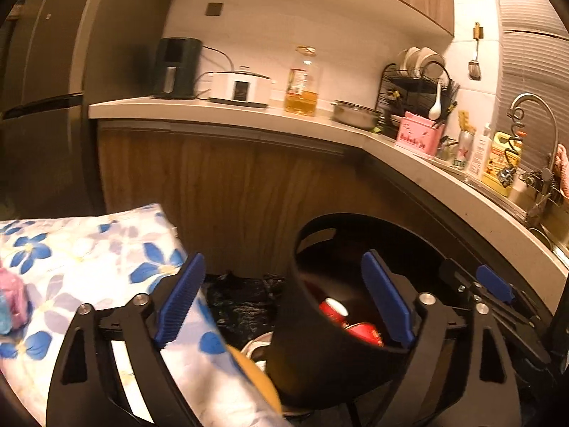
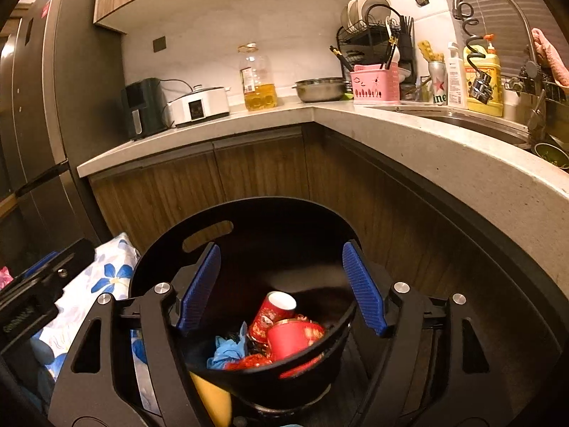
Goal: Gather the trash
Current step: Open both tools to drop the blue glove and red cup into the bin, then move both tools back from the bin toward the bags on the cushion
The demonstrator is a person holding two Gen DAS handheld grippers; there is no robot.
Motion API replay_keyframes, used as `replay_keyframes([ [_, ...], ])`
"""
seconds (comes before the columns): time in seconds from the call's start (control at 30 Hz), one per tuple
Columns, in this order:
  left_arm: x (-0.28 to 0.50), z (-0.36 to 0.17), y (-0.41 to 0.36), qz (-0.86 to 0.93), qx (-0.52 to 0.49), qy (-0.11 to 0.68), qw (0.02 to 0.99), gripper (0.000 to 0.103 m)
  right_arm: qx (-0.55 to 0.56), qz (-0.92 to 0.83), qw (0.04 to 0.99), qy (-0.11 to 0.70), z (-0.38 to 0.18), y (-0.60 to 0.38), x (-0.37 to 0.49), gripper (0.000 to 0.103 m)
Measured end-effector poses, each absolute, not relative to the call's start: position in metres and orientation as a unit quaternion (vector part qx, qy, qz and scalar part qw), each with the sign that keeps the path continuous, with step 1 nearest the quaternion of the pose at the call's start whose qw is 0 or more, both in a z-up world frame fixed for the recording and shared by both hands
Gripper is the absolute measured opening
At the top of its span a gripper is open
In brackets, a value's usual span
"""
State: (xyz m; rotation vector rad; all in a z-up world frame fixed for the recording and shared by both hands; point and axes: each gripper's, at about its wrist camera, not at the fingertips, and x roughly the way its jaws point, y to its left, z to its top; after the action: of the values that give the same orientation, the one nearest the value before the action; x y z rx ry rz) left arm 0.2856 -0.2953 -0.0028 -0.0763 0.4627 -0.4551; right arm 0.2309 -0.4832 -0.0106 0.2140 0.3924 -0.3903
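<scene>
Standing wide and empty, the left gripper [image 1: 284, 306] and right gripper [image 2: 282, 291] straddle the black bin [image 2: 249, 220] rim; inside, a red cup [image 2: 272, 315] lies tilted, mouth toward the counter [image 2: 426, 135].

The black bin's [image 2: 249, 235] near rim hid part of the red paper cups [image 2: 284, 323] and blue glove [image 2: 227, 348]. At eight o'clock, the floral cloth [image 1: 89, 249] ran off frame. Bottle labels [image 2: 455, 82] by the sink were too small to read.

Pale countertop [image 2: 220, 131], oil bottle [image 2: 258, 78], steel bowl [image 2: 320, 89], perhaps cooker [image 2: 199, 104]
</scene>
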Motion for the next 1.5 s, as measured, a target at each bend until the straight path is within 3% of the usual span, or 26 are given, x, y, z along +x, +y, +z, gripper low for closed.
replay_keyframes([
  [0.3, 0.26, -0.001, -0.265, -0.167, -0.009, 0.233, 0.958, 0.095, 0.099, -0.186, 0.957, 0.2, -0.008, -0.457, 0.209, 0.081],
  [0.7, 0.224, 0.001, -0.217, -0.119, -0.007, 0.243, 0.963, 0.096, 0.084, -0.16, 0.965, 0.188, 0.005, -0.407, 0.173, 0.085],
  [1.5, 0.192, -0.008, -0.102, -0.002, -0.027, 0.229, 0.973, 0.096, 0.065, -0.09, 0.977, 0.182, 0.008, -0.303, 0.157, 0.085],
])
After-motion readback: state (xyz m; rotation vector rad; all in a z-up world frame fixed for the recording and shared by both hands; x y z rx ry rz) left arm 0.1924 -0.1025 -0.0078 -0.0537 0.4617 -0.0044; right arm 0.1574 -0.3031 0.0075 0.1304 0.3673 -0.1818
